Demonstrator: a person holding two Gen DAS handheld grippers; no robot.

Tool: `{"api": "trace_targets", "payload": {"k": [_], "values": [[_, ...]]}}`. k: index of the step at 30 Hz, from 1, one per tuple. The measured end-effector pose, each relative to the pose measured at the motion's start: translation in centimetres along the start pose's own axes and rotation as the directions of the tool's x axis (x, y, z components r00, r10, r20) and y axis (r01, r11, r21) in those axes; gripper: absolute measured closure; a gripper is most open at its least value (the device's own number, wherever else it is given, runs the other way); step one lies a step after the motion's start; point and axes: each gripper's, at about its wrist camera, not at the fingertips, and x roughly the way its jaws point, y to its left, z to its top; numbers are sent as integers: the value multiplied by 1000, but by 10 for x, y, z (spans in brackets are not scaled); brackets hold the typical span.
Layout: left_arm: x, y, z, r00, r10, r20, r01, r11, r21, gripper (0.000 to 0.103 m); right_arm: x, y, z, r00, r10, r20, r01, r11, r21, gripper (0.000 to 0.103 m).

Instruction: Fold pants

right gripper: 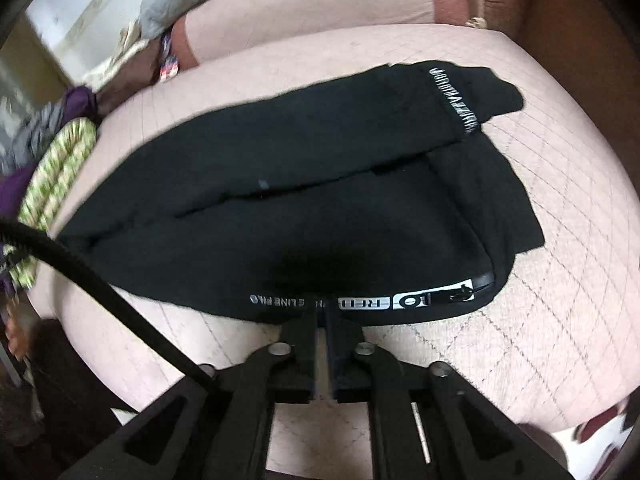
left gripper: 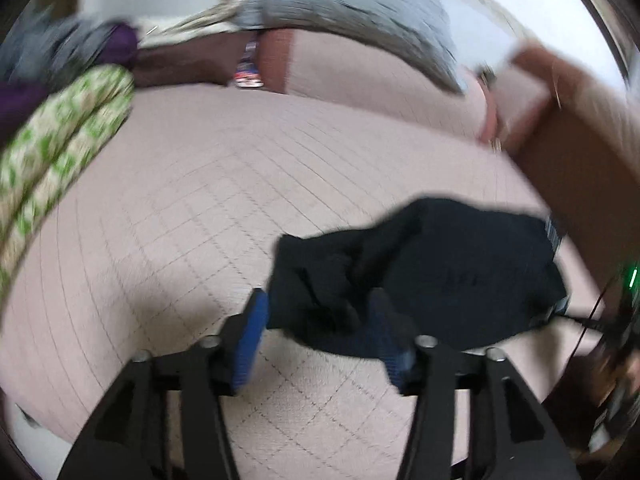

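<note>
Black pants [right gripper: 304,184] lie folded lengthwise on a pink quilted bed [right gripper: 540,240], with a white-lettered waistband [right gripper: 360,302] at the near edge. My right gripper [right gripper: 323,316] is shut on that waistband edge. In the left wrist view the pants [left gripper: 440,272] show as a bunched dark heap. My left gripper [left gripper: 320,320] is open, its blue pads [left gripper: 250,336] on either side of the bunched near end of the pants, which lies between the jaws. The view is motion-blurred.
A green-and-white patterned roll [left gripper: 60,152] and purple cloth [left gripper: 120,44] lie at the bed's left. A grey pillow [left gripper: 352,12] rests at the headboard. A brown wooden board [left gripper: 580,152] stands on the right. A black cable [right gripper: 100,288] crosses the right wrist view.
</note>
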Motion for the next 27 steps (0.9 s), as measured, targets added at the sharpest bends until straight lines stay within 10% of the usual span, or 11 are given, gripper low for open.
{"api": "trace_targets", "payload": {"k": [7,12,15,25,26,27], "values": [[45,35,3,965,-232,-120,177,921,-348,38,-14,-17,13,995,59,80,-68,992,104,67],[73,17,7,958,-202,-203,127,936,-328,51,-15,-50,27,984,131,122,-160,952,262,52],[78,1,16,946,-243,-212,174,938,-301,97,-9,-63,37,984,108,145,-154,923,353,52],[96,-12,16,944,-203,-260,130,953,-273,86,29,-66,86,995,2,104,-47,903,428,53],[96,-12,19,945,-194,-262,123,956,-267,98,31,-66,89,995,-12,96,-31,901,432,59],[97,-11,25,946,-187,-265,116,958,-263,103,31,-69,90,996,-14,91,-27,901,434,89]]}}
